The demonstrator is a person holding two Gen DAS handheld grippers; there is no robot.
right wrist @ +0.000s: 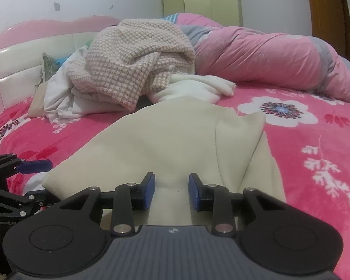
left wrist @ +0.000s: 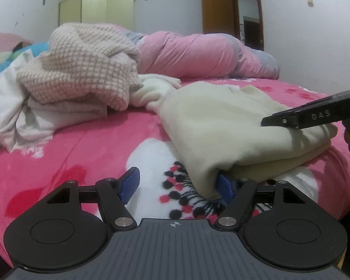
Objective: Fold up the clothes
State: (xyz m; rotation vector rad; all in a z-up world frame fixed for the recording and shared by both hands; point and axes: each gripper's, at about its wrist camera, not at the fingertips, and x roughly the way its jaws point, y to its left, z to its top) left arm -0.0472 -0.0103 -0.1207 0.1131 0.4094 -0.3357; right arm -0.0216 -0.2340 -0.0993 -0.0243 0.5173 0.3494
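On the pink bed (right wrist: 315, 163), my left gripper (left wrist: 177, 184) gapes wide, one pad under the cream garment's (right wrist: 175, 144) corner. My right gripper (right wrist: 171, 190) stands half-open over its near edge, pads pinching nothing.

A home bedroom: a bed (right wrist: 315, 175) with pink headboard (right wrist: 35, 37), rumpled quilt (right wrist: 268, 56), a pale wardrobe (right wrist: 203, 0) and wooden door (left wrist: 215, 4).

left tongs (left wrist: 178, 186) spread wide, right tongs (right wrist: 171, 190) half-closed
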